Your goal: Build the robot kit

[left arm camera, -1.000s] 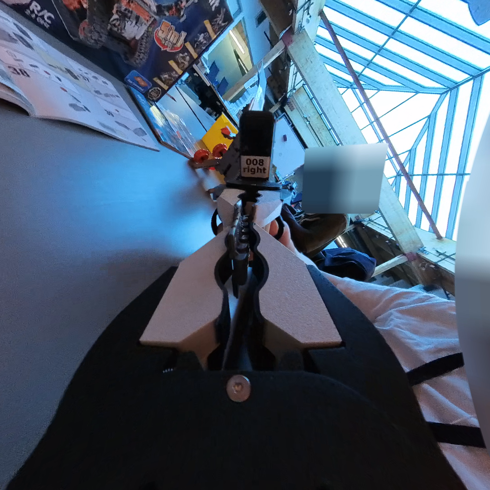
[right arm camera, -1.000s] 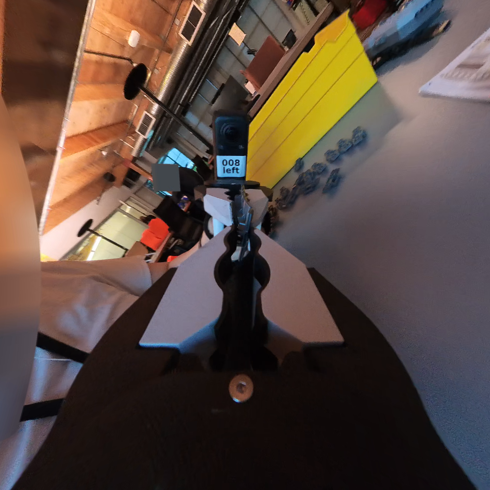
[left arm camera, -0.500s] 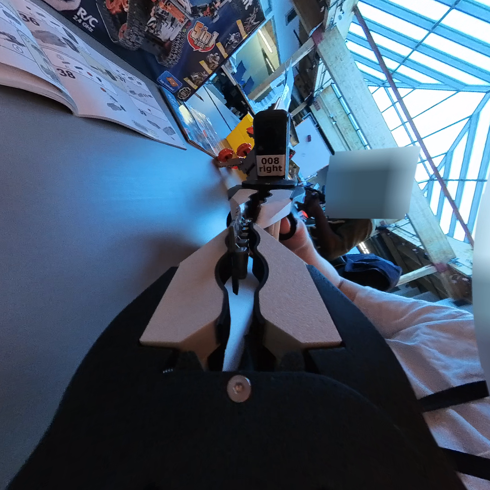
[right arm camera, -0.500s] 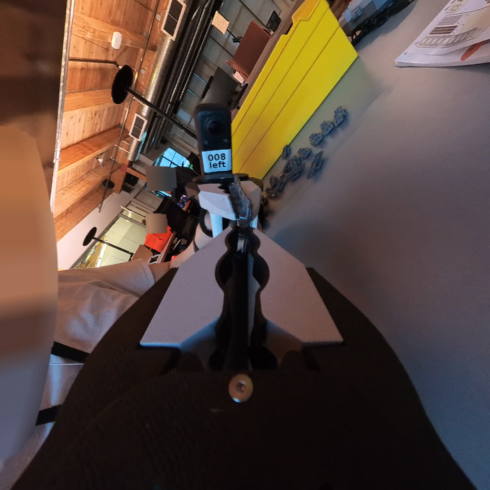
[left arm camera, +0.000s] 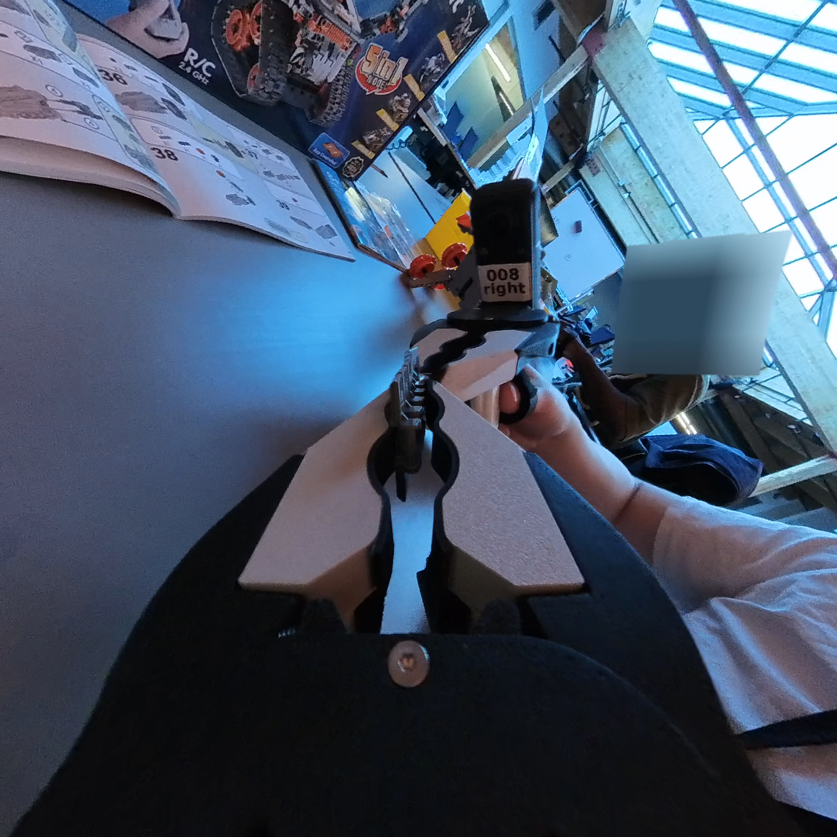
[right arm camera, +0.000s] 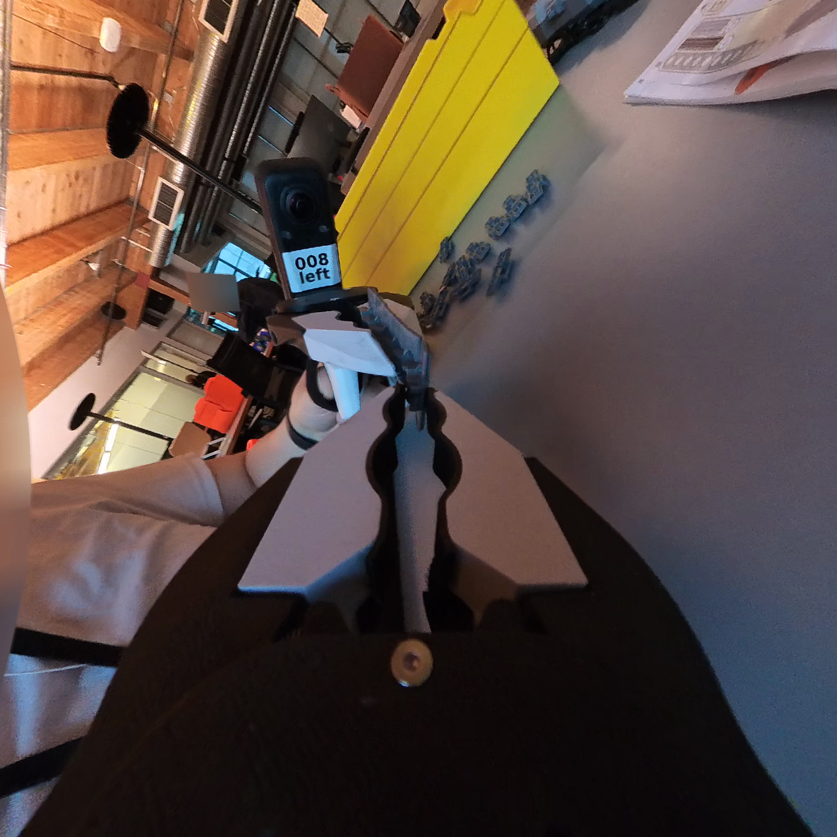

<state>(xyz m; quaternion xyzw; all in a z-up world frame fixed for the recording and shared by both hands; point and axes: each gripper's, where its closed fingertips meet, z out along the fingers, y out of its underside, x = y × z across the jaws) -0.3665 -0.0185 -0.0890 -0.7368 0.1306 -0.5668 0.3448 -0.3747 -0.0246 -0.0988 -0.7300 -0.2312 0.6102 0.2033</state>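
Note:
My left gripper is shut on a dark grey toothed strip that runs along the gap between its fingers and sticks out past the tips. My right gripper faces it tip to tip, and its narrow jaws close on the strip's far end. In the right wrist view the strip lies along the left gripper's pale fingers. In the left wrist view the right gripper is tilted, with a hand on its handle. Both are held just above the grey table.
An open instruction booklet and a dark blue building-set box lie at the table's far side, with a part bearing red wheels beyond. A yellow bin and several small grey parts are behind the left gripper. Less than 4 cm separates the two grippers' tips.
Both grippers have twisted against each other. They no longer line up head-on, and the strip now shows side-on. The booklet has come further into both views.

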